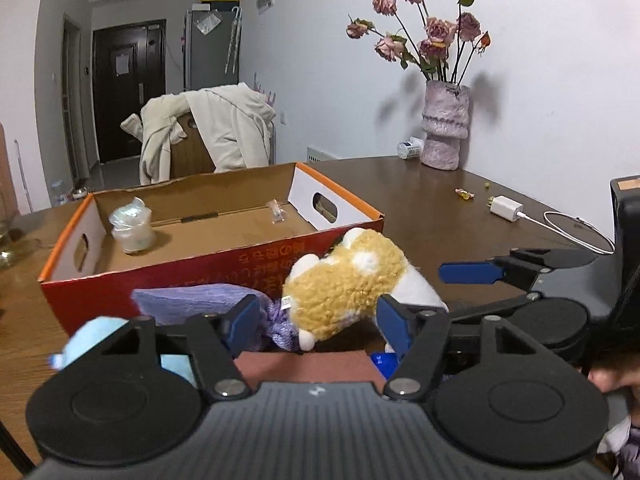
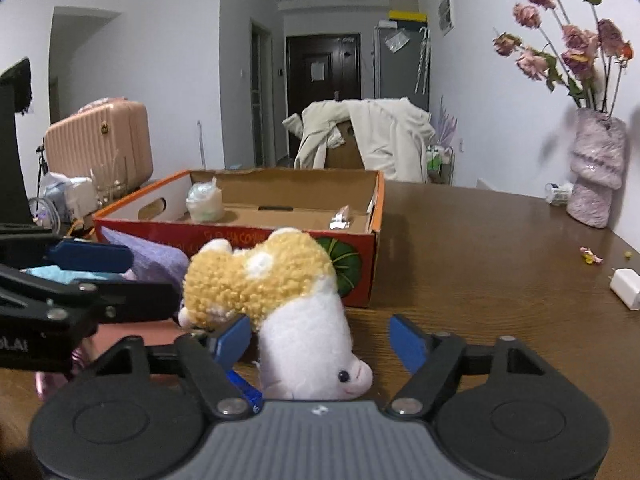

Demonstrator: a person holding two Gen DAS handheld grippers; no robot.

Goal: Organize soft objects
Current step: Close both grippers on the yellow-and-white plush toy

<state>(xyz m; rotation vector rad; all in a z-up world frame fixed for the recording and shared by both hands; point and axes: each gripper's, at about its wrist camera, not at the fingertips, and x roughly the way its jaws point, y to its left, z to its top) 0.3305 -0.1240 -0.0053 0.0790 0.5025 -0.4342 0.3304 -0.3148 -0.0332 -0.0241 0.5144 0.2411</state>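
A plush toy with a curly yellow back and a white belly (image 1: 344,284) (image 2: 260,276) lies on the wooden table against the front wall of a red cardboard box (image 1: 160,280) (image 2: 280,236). My left gripper (image 1: 319,324) straddles the toy's yellow end and a purple knit piece (image 1: 192,296) (image 2: 156,260), with no visible squeeze. My right gripper (image 2: 320,342) straddles the white end. Its left pad touches the plush and its right pad (image 2: 408,344) stands apart. A light blue soft item (image 1: 92,336) lies at the left.
In the box stand a wrapped jar (image 1: 132,228) and a small packet (image 1: 276,212). A vase of dried roses (image 1: 444,128), a white charger with cable (image 1: 506,208) and a black stand (image 1: 628,220) are at the right. A coat-draped chair (image 2: 368,136) is behind.
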